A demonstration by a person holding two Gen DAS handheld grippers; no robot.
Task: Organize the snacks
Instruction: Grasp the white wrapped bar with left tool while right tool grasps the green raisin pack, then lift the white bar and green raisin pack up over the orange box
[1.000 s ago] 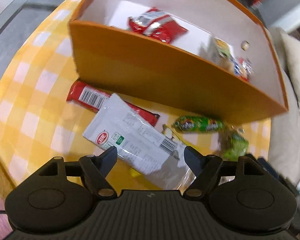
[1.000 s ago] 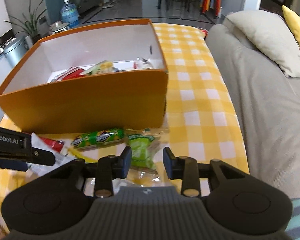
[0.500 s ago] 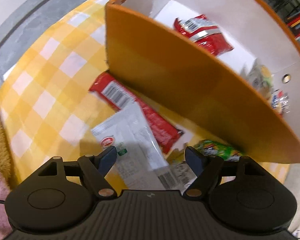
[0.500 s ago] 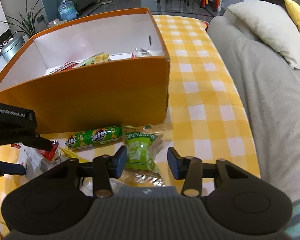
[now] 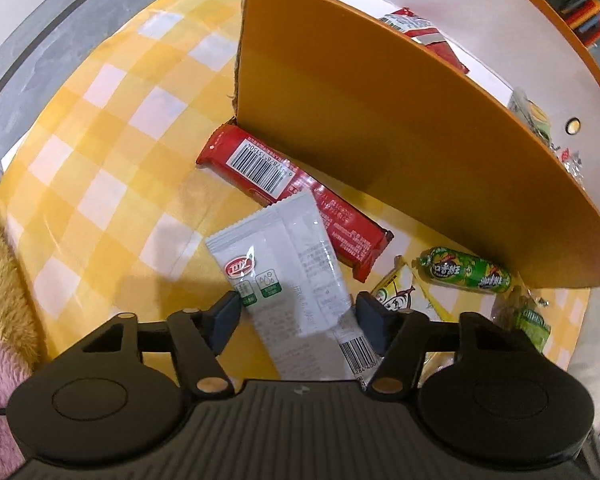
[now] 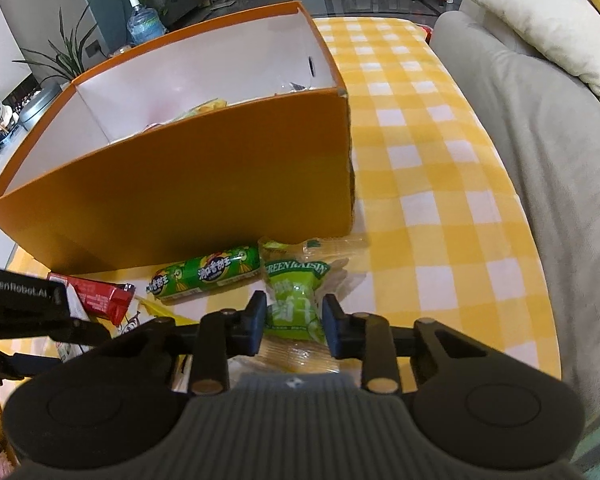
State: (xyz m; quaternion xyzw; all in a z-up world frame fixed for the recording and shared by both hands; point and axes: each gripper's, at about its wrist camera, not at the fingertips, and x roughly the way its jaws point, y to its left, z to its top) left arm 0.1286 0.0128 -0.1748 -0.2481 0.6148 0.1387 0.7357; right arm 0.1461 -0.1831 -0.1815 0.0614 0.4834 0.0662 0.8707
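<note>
**Snack pickup: both tongs released**

White sachet (image 5: 284,276) lies between the spread left gripper (image 5: 298,316) fingers. Green raisin pack (image 6: 294,300) sits between the released right gripper (image 6: 294,322) fingers, near the orange box (image 6: 204,192) front wall.

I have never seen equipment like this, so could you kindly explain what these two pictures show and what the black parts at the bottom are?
No robot here: a person holds a two-finger gripper in each hand, each carrying a fisheye camera looking forward along its jaws. One picture comes from the left gripper, the other from the right gripper.

On the yellow checked tablecloth stands an orange cardboard box that already contains some snacks. In front of it lie a red wrapped bar, a white snack packet, a green sausage stick and a green raisin packet.

Both jaws are open. The left straddles the white packet, the right the raisin packet; nothing is gripped yet.
</note>
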